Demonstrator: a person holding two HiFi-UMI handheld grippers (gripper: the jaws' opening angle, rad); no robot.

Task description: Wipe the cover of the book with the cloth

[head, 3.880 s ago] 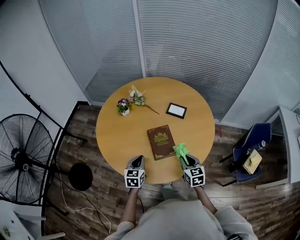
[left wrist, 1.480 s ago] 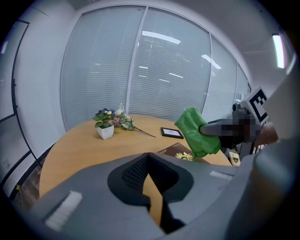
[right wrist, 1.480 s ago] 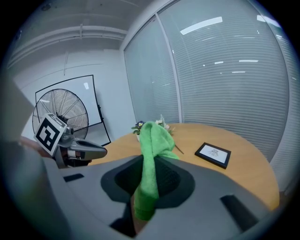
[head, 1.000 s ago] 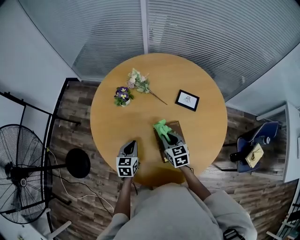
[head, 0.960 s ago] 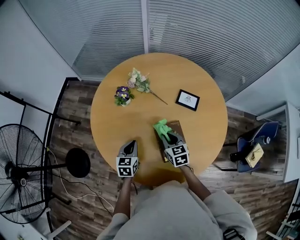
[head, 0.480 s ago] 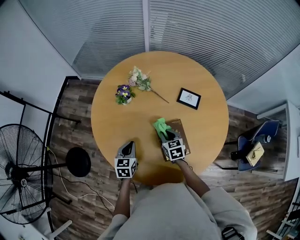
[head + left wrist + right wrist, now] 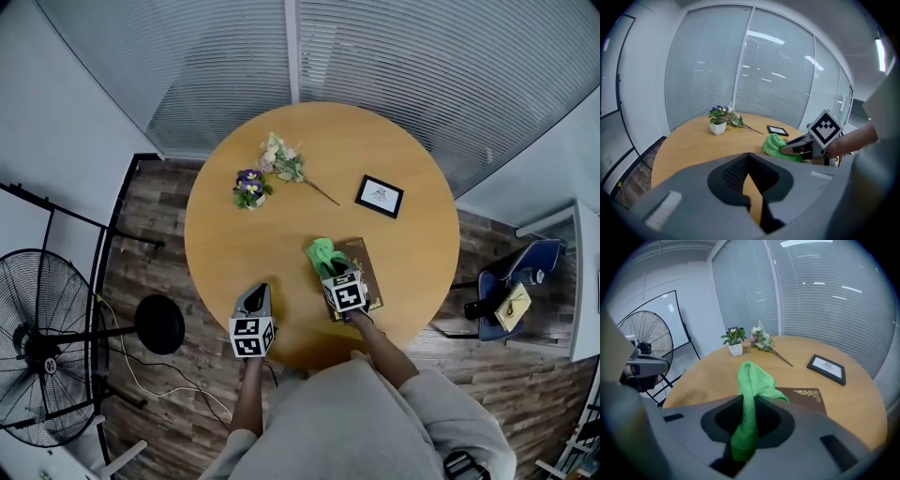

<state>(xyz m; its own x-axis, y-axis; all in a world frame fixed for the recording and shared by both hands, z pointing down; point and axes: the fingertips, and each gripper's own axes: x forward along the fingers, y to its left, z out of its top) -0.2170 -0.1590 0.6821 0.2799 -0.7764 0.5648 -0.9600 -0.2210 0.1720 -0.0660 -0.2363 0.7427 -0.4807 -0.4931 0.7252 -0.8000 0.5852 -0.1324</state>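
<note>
A brown book (image 7: 367, 270) with gold ornament lies on the round wooden table (image 7: 234, 246), near the person's side. My right gripper (image 7: 330, 268) is shut on a green cloth (image 7: 323, 252), which bunches out past the jaws onto the book's near-left part. In the right gripper view the cloth (image 7: 752, 380) stands up from the jaws (image 7: 746, 427) and hides part of the book (image 7: 806, 397). My left gripper (image 7: 256, 293) hovers over the table's near edge, left of the book, with its jaws together and nothing in them. The left gripper view (image 7: 751, 174) shows the cloth (image 7: 775, 143) ahead on the right.
A black picture frame (image 7: 379, 196) lies beyond the book. A small white pot of purple flowers (image 7: 248, 187) and a loose flower spray (image 7: 281, 161) sit at the far left. On the floor stand a fan (image 7: 42, 342) at left and a blue chair (image 7: 511, 300) at right.
The right gripper has carried the cloth from the table's near edge beside the book onto its cover. Over the last second it edged slightly forward. The left gripper stayed put.
</note>
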